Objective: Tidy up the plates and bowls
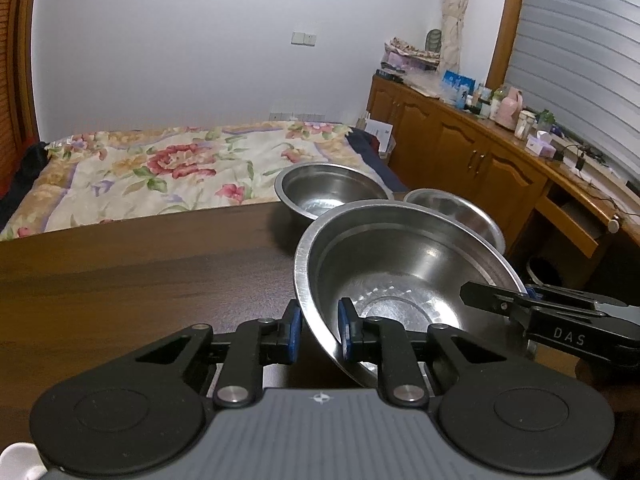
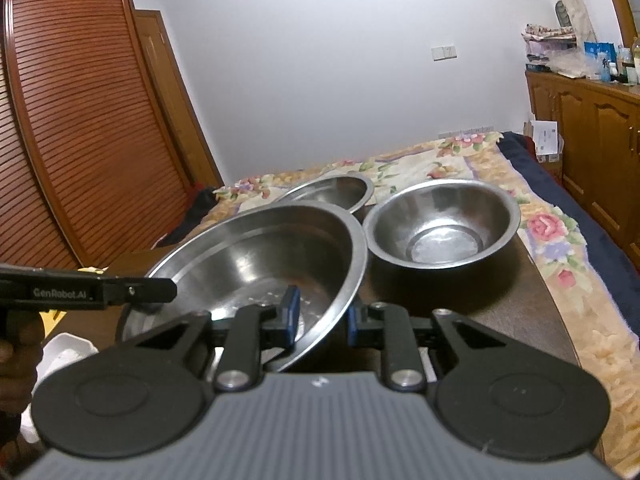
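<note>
- Bowls are not stacked yet: the big bowl [image 1: 404,276] is up off the brown table [image 1: 140,280], tipped, with a gripper on each side of its rim.
- Left gripper [image 1: 318,330] has its jaws pinched on the rim at 7 o'clock; right gripper [image 2: 319,318] pinches the rim on the other side.
- Two smaller bowls wait behind: one [image 2: 442,226] at 1 o'clock, another [image 2: 332,192] at 12.
- Still to do, I think: nest all three.
</note>
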The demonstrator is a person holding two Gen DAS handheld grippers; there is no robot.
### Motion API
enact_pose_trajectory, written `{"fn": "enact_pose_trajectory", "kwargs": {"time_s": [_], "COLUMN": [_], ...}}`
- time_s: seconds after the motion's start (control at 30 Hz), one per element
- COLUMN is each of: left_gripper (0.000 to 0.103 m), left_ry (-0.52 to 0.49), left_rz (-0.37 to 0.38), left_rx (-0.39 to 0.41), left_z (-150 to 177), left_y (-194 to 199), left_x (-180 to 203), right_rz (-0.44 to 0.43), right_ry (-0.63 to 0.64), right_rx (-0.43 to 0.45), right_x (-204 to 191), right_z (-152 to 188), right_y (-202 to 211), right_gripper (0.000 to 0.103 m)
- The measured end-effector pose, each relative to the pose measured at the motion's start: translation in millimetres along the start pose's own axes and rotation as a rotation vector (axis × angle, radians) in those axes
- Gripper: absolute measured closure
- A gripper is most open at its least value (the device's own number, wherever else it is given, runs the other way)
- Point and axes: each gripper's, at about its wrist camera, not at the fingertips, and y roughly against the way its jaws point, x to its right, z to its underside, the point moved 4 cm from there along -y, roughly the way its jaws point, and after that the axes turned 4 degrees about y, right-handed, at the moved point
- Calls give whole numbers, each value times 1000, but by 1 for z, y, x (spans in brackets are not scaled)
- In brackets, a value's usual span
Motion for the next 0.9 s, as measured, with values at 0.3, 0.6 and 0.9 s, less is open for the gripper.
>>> {"fn": "enact_pose_trajectory", "kwargs": {"time_s": [0.3, 0.6, 0.9], "left_gripper": [81, 81, 81], "left_ry": [-6, -15, -15], "left_rz": [28, 51, 61], "left_rx": [23, 21, 12], "left_z": [13, 35, 54], "left_y": [25, 43, 60], "left_x": [2, 4, 3], "right_rz": [7, 18, -7], "right_ry": [-16, -34, -71], "right_rx": [7, 4, -24], "right_x": [-11, -18, -22], "right_z": [8, 23, 43], "right_y": [16, 33, 43], "right_gripper": [78, 78, 78]}}
